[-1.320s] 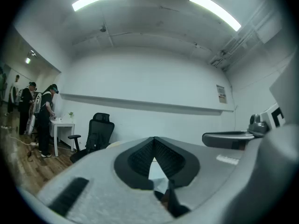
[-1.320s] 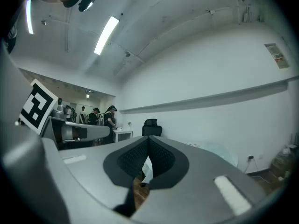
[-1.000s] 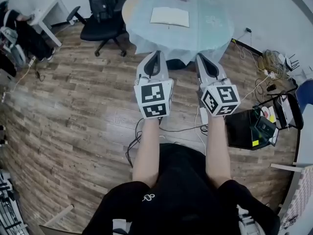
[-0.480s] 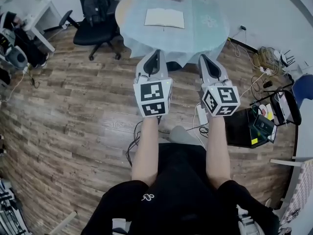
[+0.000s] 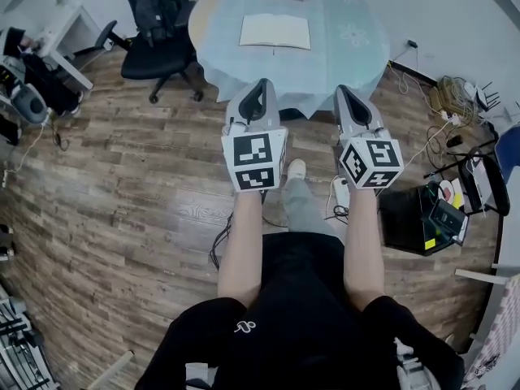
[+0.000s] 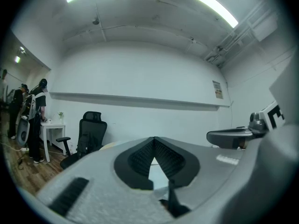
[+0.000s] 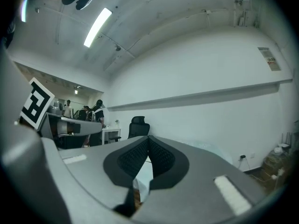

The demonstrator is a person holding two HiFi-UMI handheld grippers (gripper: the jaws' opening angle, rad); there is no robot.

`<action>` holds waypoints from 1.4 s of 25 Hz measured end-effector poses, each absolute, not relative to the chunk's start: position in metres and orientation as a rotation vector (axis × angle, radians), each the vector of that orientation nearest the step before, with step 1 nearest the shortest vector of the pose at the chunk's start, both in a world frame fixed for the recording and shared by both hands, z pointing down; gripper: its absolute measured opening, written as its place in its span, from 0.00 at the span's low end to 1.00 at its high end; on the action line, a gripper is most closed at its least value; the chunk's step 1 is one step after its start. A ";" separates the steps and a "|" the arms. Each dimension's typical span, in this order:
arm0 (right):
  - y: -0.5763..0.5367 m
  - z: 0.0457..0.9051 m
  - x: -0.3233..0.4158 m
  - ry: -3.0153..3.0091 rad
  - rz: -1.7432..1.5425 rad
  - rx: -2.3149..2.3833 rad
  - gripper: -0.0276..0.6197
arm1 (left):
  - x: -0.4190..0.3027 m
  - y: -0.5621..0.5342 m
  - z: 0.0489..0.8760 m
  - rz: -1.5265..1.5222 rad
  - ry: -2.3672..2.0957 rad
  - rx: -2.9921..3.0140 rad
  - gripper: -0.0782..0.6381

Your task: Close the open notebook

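- White desk (image 5: 71, 13): far left, at the wall.
- Black office chair (image 5: 154, 19): on the wood floor (image 5: 122, 185), just beside the table's left edge.
- Left gripper (image 5: 262, 84): held level, jaws closed tip to tip, nothing between them; short of the table's near edge.
- Round table (image 5: 349, 39): pale blue cloth cover.
- Notebook (image 5: 275, 31): lies open and flat on the table's far half, well ahead of both grippers, touched by neither.
- Right gripper (image 5: 341, 89): held level, jaws pressed together, empty; beside the left one.
- Black case (image 5: 410, 218): on the floor, right.
- Cables (image 5: 455, 96): tangled at the far right.
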State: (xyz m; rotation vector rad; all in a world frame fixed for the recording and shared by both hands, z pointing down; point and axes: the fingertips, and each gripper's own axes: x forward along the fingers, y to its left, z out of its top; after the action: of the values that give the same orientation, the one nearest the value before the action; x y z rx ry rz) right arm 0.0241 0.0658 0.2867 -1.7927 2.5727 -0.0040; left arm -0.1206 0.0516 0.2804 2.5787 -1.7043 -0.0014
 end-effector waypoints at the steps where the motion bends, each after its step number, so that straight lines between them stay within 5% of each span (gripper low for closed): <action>1: 0.055 0.290 0.022 2.579 -0.017 -1.779 0.06 | -0.122 0.042 0.284 0.012 -1.711 2.572 0.11; 23: -0.275 0.339 0.098 2.611 -0.252 -1.653 0.06 | -0.050 -0.248 0.357 0.343 -1.808 2.443 0.11; 35: -0.325 0.396 0.110 2.660 -0.412 -1.623 0.06 | -0.020 -0.297 0.439 0.722 -1.645 2.535 0.11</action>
State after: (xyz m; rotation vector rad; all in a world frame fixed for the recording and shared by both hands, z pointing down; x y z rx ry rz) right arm 0.1103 -0.3253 0.3959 -1.6229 2.6602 -0.4123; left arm -0.0200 -0.2969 0.4389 2.5354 -1.6454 0.7222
